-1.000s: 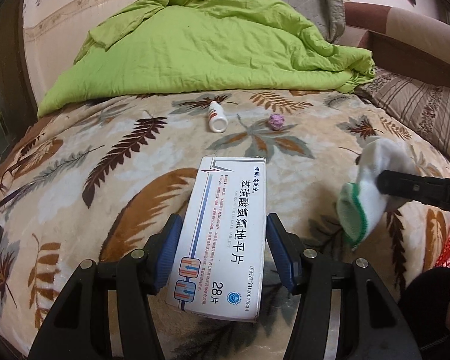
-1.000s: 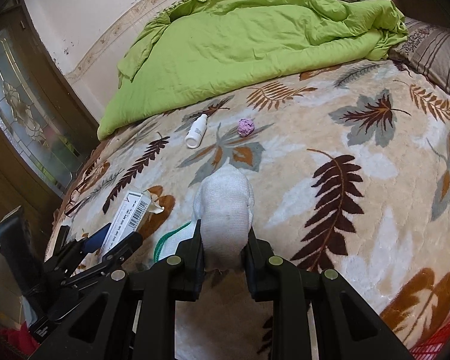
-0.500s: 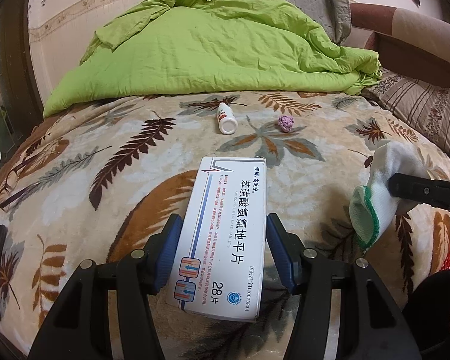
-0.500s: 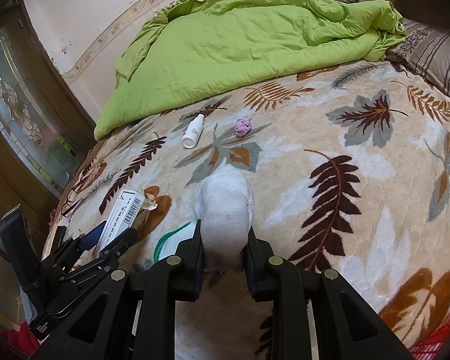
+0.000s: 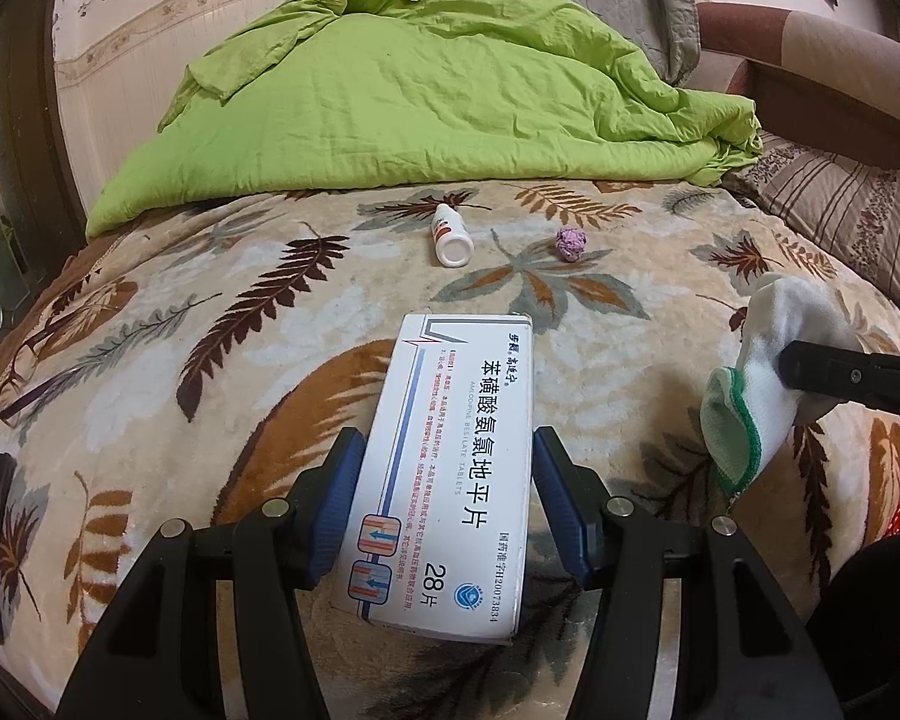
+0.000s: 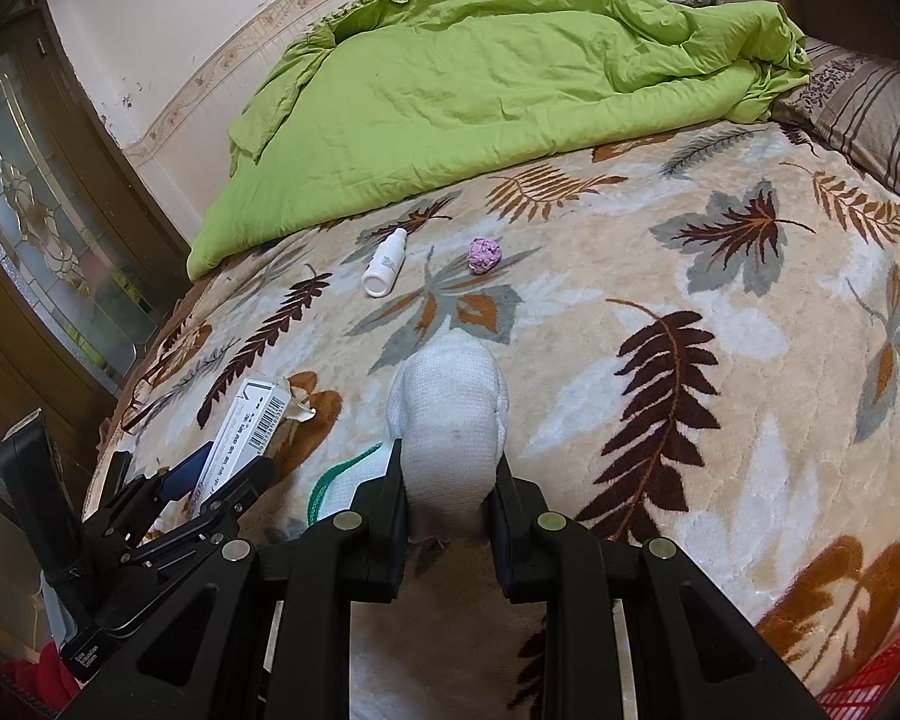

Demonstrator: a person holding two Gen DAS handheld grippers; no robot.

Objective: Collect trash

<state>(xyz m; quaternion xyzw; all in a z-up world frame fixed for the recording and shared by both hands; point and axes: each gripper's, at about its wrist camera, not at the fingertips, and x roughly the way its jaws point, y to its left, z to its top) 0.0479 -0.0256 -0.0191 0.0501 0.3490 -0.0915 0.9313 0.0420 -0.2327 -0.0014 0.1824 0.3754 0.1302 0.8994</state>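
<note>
Both my grippers hold their loads above the bed, as a second ago.

My left gripper [image 5: 447,501] stays clamped on the flat white card box [image 5: 450,468]; my right gripper [image 6: 447,495] still pinches the soft knit sock [image 6: 450,402] with its green-edged cuff. The view has drawn back slightly. A smooth white bottle [image 5: 450,235] and a crumpled purple paper ball [image 5: 571,243] lie apart on the plush leaf-print blanket [image 5: 210,324], near the rumpled green quilt [image 5: 420,96].

A leaf-patterned blanket [image 5: 222,312] covers the bed, with a green quilt [image 5: 426,96] against the cream wall [image 6: 168,18].
</note>
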